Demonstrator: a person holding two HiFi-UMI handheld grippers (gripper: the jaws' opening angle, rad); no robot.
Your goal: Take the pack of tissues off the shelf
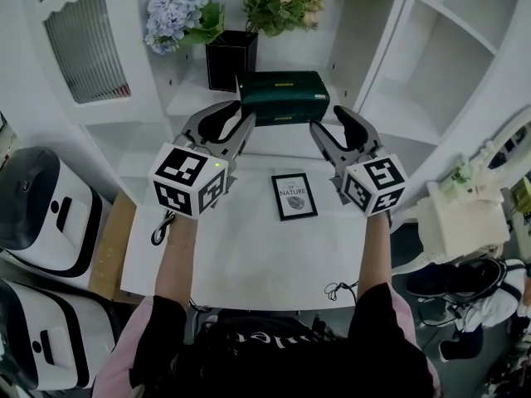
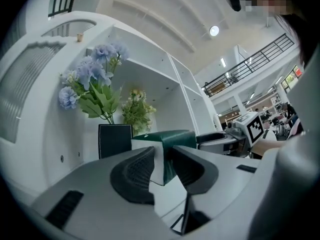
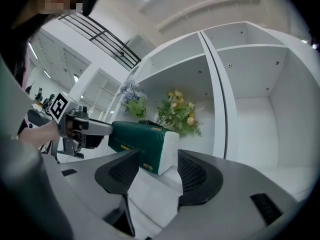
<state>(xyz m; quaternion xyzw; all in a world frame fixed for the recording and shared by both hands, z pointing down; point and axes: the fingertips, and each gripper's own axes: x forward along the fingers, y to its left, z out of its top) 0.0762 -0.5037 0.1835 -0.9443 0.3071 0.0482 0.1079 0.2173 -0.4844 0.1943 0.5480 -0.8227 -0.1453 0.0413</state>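
Tissue pack [image 1: 282,96] still on the shelf [image 1: 187,98]; left gripper [image 1: 232,116] half-closed at one end, right gripper [image 1: 330,120] wide open, neither seemingly gripping.

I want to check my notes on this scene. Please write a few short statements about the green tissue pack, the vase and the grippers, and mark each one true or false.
1. The dark green rectangular tissue pack lies on the white shelf. True.
2. The black square vase holds red roses. False: it holds blue-purple flowers.
3. The right gripper is shut on the pack. False: its jaws stand wide apart and neither pad touches the pack.
4. A small black-framed picture lies flat on the white table surface, nearer the person than the pack. True.
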